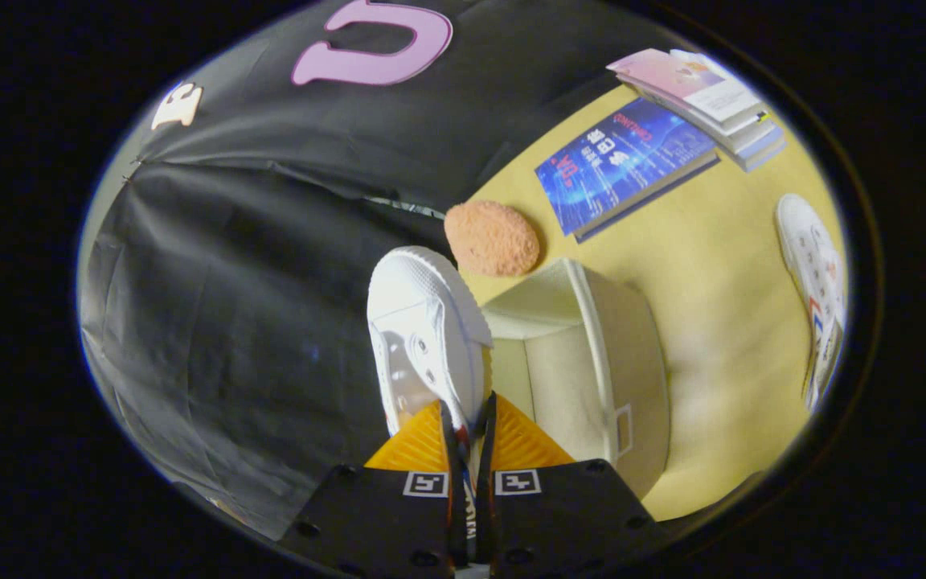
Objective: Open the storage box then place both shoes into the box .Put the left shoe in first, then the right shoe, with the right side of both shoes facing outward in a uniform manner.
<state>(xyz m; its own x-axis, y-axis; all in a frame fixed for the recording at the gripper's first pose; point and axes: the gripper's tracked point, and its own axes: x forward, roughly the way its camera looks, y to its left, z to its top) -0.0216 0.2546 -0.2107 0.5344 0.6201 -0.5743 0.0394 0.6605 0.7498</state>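
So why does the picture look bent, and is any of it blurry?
Gripper view: the fisheye lens curves the books and the far shoe; the box side looks slightly smeared; the held shoe in the claw is sharp and brightly lit.

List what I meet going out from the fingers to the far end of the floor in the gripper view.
Fingers shut on the held shoe → open storage box → fuzzy orange ball → blue book → stack of books.
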